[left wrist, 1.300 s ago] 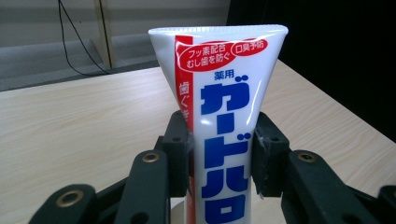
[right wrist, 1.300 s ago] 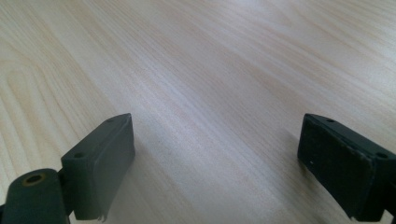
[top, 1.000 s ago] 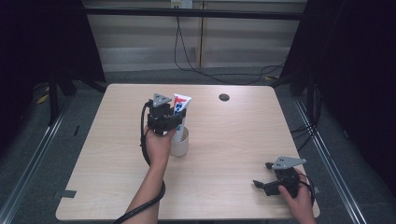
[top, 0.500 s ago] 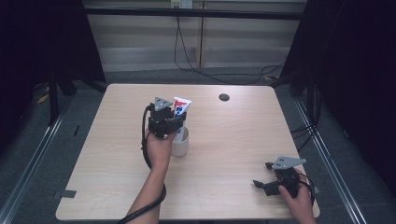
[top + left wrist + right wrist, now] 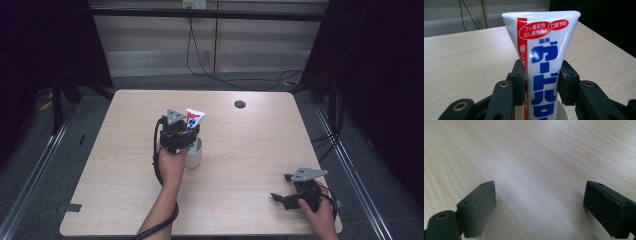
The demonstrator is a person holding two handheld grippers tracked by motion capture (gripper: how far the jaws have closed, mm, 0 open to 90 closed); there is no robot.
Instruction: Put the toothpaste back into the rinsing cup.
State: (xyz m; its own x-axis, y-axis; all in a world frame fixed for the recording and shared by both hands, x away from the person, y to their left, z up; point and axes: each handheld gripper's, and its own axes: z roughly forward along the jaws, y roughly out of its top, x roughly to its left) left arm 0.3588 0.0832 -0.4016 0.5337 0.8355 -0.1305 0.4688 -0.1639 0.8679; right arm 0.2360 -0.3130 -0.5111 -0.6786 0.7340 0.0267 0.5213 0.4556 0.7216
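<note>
While the left gripper [image 5: 186, 134] sits over the cup [image 5: 195, 156] a bit left of table centre, its jaws are clamped on the tube [image 5: 193, 122], one pad on each side of the tube body. Left gripper view confirms it: both pads [image 5: 568, 83] press flat against the tube [image 5: 545, 62], which stands upright between them, crimped flat end up, red and blue print facing the camera. Tube's lower end drops inside the white cup rim [image 5: 564, 110], visible at the bottom of that view; whether it touches the cup floor I can't tell. Left hand [image 5: 172, 162] grips the gripper body from the near side, forearm coming in from the bottom edge, black cable looping beside the wrist. Cup stands upright on the table [image 5: 125, 170], just right of the hand. Moving right: a small dark round grommet [image 5: 240, 104] sits in the tabletop near the far edge, well apart from the cup. Far right, near the front right corner, the right gripper [image 5: 283, 188] rests low at the table, held by the right hand [image 5: 320, 212], grey plate on top. Its jaws stand wide apart with nothing between them; right gripper view shows both pads [image 5: 480, 208] spread over bare wood grain [image 5: 536, 170]. Right gripper is well apart from tube and cup.
</note>
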